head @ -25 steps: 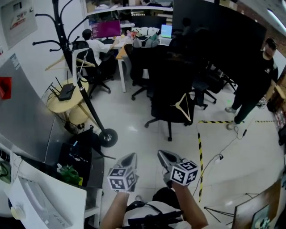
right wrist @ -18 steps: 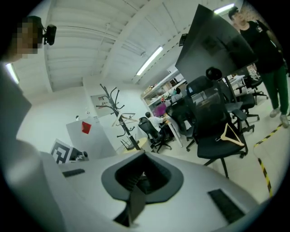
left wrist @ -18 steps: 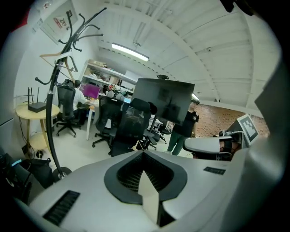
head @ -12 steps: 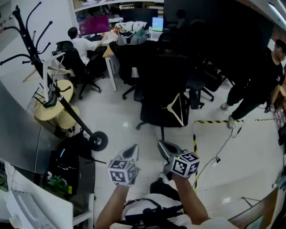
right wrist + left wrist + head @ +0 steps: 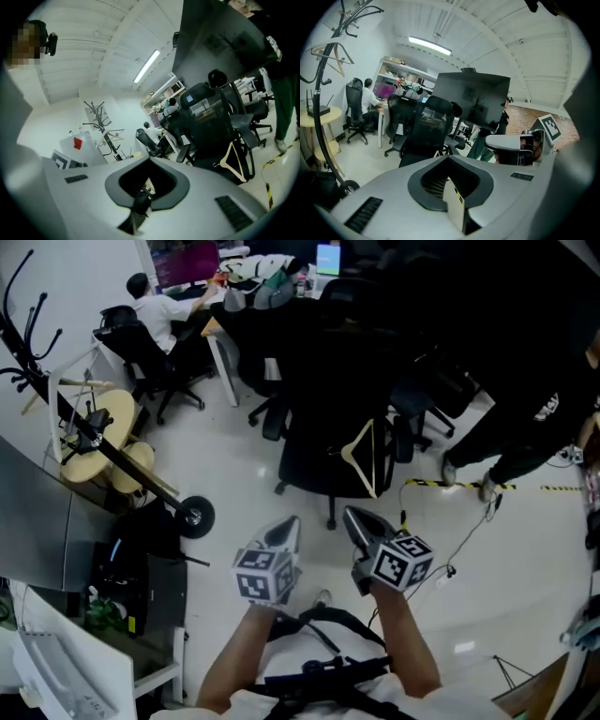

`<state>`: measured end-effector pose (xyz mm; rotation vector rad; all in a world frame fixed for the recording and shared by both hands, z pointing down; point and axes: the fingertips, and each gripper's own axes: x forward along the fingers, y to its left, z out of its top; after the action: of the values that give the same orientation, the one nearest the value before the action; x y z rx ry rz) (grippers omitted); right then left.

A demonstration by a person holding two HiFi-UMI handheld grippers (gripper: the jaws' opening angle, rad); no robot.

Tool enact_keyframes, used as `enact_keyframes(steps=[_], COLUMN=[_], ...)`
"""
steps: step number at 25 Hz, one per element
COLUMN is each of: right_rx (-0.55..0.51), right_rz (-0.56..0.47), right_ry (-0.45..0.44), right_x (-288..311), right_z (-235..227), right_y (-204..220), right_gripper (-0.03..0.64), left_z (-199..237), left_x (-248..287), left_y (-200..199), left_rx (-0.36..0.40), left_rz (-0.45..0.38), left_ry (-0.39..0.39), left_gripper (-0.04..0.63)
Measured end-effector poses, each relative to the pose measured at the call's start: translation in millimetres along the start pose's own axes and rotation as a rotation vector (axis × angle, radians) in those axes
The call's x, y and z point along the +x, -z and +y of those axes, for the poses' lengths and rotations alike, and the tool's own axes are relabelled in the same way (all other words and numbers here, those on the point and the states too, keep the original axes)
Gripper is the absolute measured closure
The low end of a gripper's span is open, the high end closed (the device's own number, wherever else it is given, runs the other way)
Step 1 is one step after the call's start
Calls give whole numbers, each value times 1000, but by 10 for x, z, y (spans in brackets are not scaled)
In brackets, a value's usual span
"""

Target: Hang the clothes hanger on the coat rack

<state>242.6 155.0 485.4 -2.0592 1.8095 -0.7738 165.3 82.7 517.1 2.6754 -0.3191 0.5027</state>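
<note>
Head view: approach step. Pale wooden clothes hanger (image 5: 367,457) mid-frame on black office chair (image 5: 319,442), not yet grasped. Left gripper (image 5: 286,529), right gripper (image 5: 358,521) pressed together, empty. Next, likely: spread jaws, reach hanger.

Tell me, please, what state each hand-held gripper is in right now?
The grey left hand-held gripper: closed, holding nothing.
The grey right hand-held gripper: closed, holding nothing.
</note>
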Motion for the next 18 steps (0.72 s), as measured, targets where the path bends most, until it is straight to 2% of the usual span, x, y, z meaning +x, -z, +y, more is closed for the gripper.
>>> enact_keyframes(steps=[6,12,18], right_rx=[56,103,118], right_rz=[12,29,28], right_ry=[35,81,135], right_x=[157,532,1001], right_z=[-357,-671,-1077], right_y=[62,148,-190], right_gripper=[606,604,598], left_z=[58,339,563], left_x=[379,778,1367], left_y=[1,-27,-353], left_rx=[22,18,28], left_rz=[47,69,114], left_ry=[31,81,130], left_gripper=[597,597,598])
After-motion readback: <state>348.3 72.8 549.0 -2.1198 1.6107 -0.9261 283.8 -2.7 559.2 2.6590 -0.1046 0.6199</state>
